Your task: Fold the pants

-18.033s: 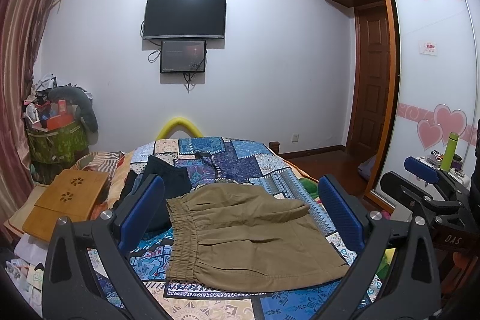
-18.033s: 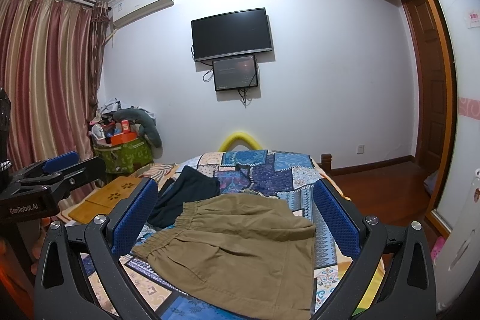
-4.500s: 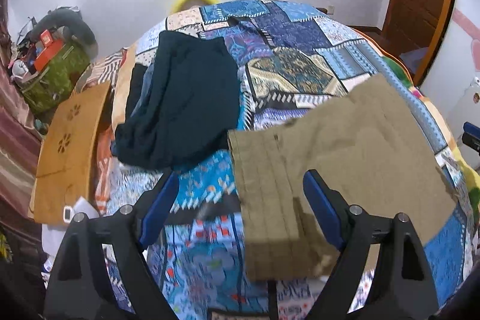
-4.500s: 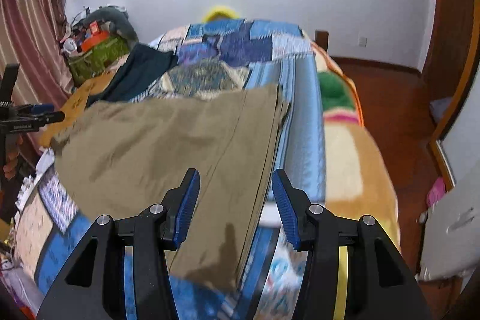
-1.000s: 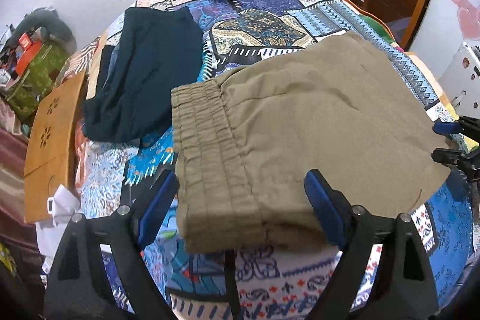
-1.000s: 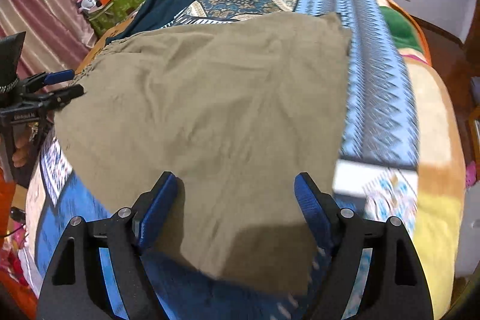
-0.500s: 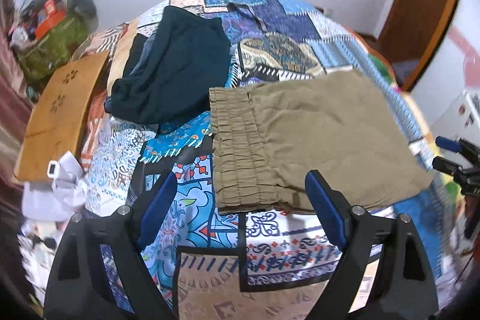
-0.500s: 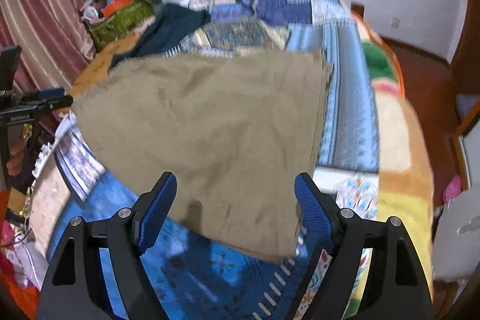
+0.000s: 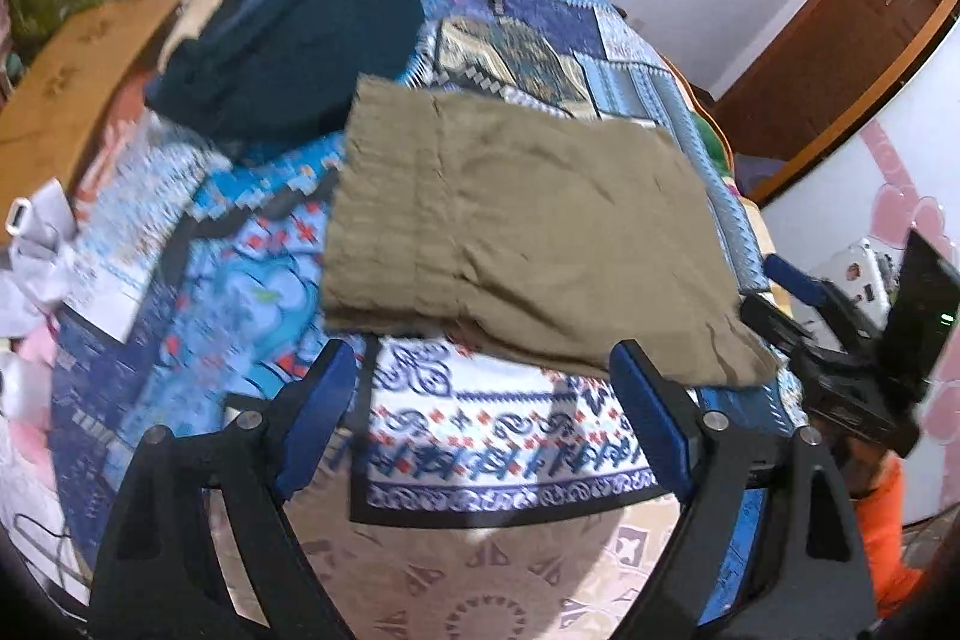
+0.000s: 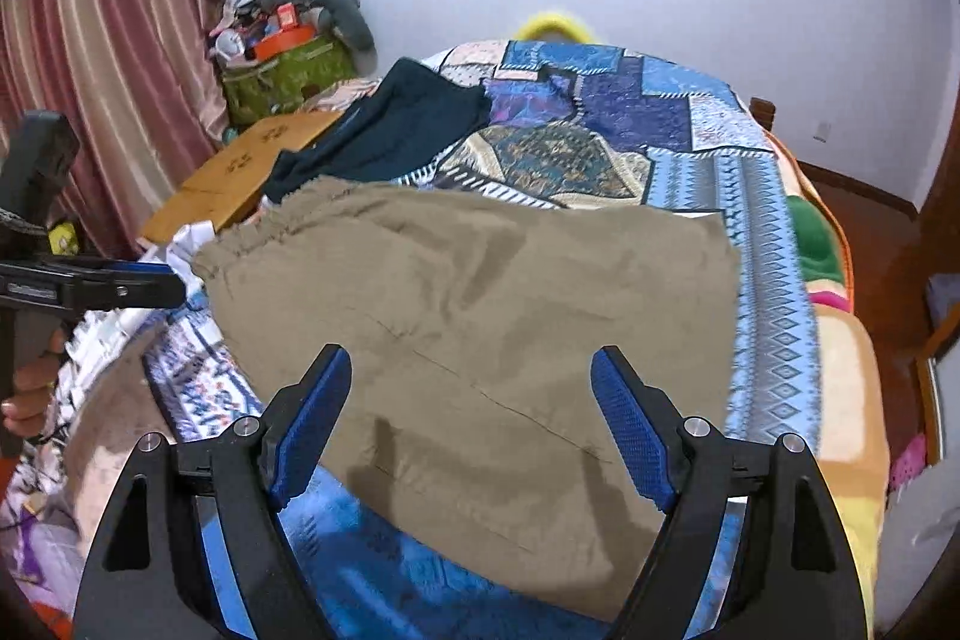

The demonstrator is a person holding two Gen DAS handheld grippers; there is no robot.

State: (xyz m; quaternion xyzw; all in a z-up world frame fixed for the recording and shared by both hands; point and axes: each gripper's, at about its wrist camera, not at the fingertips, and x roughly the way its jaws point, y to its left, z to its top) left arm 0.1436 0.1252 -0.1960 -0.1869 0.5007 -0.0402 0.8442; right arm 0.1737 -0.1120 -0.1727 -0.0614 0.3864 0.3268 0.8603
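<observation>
The khaki pants (image 9: 516,232) lie folded flat on the patchwork bedspread (image 9: 480,424), waistband beside the dark garment (image 9: 294,34); the left gripper (image 9: 480,400) hovers at their near edge, fingers (image 9: 318,412) spread wide, holding nothing; the right gripper (image 10: 471,412) hangs above the cloth, fingers likewise wide apart and empty

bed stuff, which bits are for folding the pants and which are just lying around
For the job:
- khaki pants, folded and lying flat on the patchwork quilt
- left gripper and right gripper, both with jaws open, holding nothing

Just lying about:
- dark garment beyond the pants
- wooden board at the bedside
- green bag by the curtain
</observation>
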